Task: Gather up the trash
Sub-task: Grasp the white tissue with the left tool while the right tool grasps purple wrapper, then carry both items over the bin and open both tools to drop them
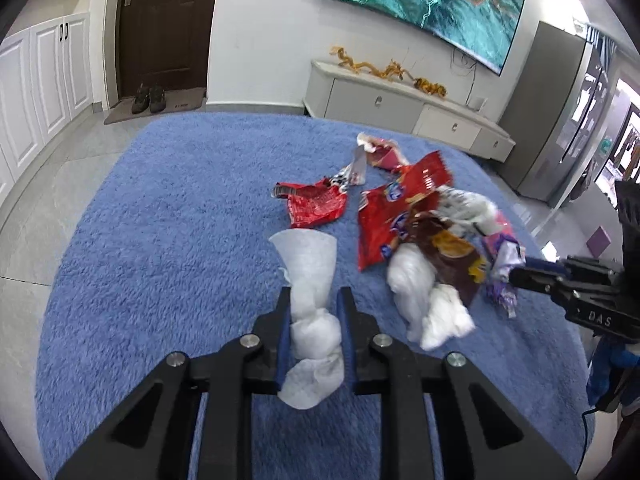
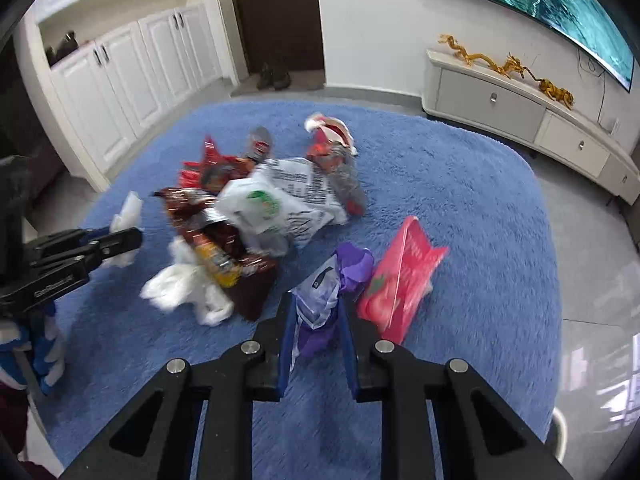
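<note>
Trash lies in a heap on a blue shaggy rug (image 1: 160, 220). My left gripper (image 1: 314, 298) is shut on a twisted white paper wad (image 1: 312, 272), which sticks out ahead of the fingers. A crumpled red snack bag (image 1: 316, 206), a bigger red bag (image 1: 384, 216), a brown bag (image 1: 448, 252) and white plastic (image 1: 412, 280) lie to its right. My right gripper (image 2: 316, 300) is shut on a purple and white wrapper (image 2: 320, 292). A pink-red packet (image 2: 396, 284) lies just right of it. A white printed bag (image 2: 288, 196) tops the heap.
A white TV cabinet (image 1: 400, 104) with gold dragon figures stands beyond the rug, under a wall screen. A dark door with shoes (image 1: 148, 98) on a mat is at the back left. White cupboards (image 2: 120, 80) line the left wall. Grey tile floor surrounds the rug.
</note>
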Available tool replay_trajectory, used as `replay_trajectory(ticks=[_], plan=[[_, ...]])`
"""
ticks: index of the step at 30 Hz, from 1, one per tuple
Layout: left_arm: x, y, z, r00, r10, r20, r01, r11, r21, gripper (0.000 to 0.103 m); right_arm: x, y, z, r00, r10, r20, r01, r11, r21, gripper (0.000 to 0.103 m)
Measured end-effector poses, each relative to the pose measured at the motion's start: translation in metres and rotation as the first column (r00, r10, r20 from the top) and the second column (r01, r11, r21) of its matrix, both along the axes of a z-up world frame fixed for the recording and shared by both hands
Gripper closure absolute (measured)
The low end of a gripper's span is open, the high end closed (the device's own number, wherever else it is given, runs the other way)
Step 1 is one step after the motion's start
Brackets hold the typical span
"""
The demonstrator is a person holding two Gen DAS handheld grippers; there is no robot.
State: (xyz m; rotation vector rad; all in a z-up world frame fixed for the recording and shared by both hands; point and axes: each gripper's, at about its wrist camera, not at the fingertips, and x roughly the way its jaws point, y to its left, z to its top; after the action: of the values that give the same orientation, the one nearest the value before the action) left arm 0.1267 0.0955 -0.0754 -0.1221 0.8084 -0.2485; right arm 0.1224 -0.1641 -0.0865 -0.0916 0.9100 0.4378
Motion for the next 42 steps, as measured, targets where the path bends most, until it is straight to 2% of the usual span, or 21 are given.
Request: replay_trajectory(ticks=[6, 12, 19, 24, 28, 30, 33, 34, 38, 42], plan=[[-0.027, 0.0, 0.021, 0.998, -0.015, 0.057, 0.017, 0.999, -0.039, 0.083, -0.042, -0.01, 0.026, 0.998, -0.005, 0.059, 0.0, 0.996, 0.093, 0.083], [-0.049, -0.021, 0.039, 0.993, -0.076, 0.088, 0.08, 0.996, -0.046, 0.083, -0.08, -0.027, 0.056, 0.991, -0.038, 0.13, 0.018, 0.989, 0.149, 0.083], [-0.061, -0.068, 0.063, 0.975, -0.181, 0.131, 0.186, 0.982, -0.027, 0.083, -0.109, -0.06, 0.08, 0.972, -0.108, 0.21, 0.073, 0.983, 0.167, 0.083], [-0.06, -0.119, 0.077, 0.95, -0.273, 0.154, 0.278, 0.96, -0.014, 0.083, -0.127, -0.112, 0.09, 0.946, -0.215, 0.244, 0.172, 0.968, 0.185, 0.083], [-0.057, -0.182, 0.084, 0.914, -0.376, 0.153, 0.38, 0.925, 0.003, 0.083, -0.143, -0.167, 0.088, 0.909, -0.334, 0.25, 0.29, 0.937, 0.196, 0.083], [-0.055, -0.21, 0.085, 0.896, -0.42, 0.146, 0.422, 0.906, 0.014, 0.083, -0.151, -0.2, 0.081, 0.88, -0.408, 0.243, 0.366, 0.909, 0.199, 0.083], [-0.05, -0.263, 0.084, 0.856, -0.502, 0.121, 0.502, 0.864, 0.032, 0.083, -0.159, -0.25, 0.063, 0.832, -0.517, 0.2, 0.478, 0.852, 0.214, 0.083], [-0.048, -0.289, 0.082, 0.838, -0.536, 0.102, 0.535, 0.844, 0.039, 0.083, -0.16, -0.265, 0.055, 0.814, -0.551, 0.184, 0.515, 0.831, 0.21, 0.083], [-0.041, -0.361, 0.064, 0.794, -0.607, 0.039, 0.604, 0.794, 0.072, 0.083, -0.162, -0.306, 0.022, 0.761, -0.64, 0.108, 0.612, 0.762, 0.21, 0.083], [-0.035, -0.422, 0.038, 0.761, -0.648, -0.042, 0.649, 0.758, 0.069, 0.082, -0.154, -0.336, -0.01, 0.738, -0.674, 0.042, 0.661, 0.733, 0.161, 0.083]])
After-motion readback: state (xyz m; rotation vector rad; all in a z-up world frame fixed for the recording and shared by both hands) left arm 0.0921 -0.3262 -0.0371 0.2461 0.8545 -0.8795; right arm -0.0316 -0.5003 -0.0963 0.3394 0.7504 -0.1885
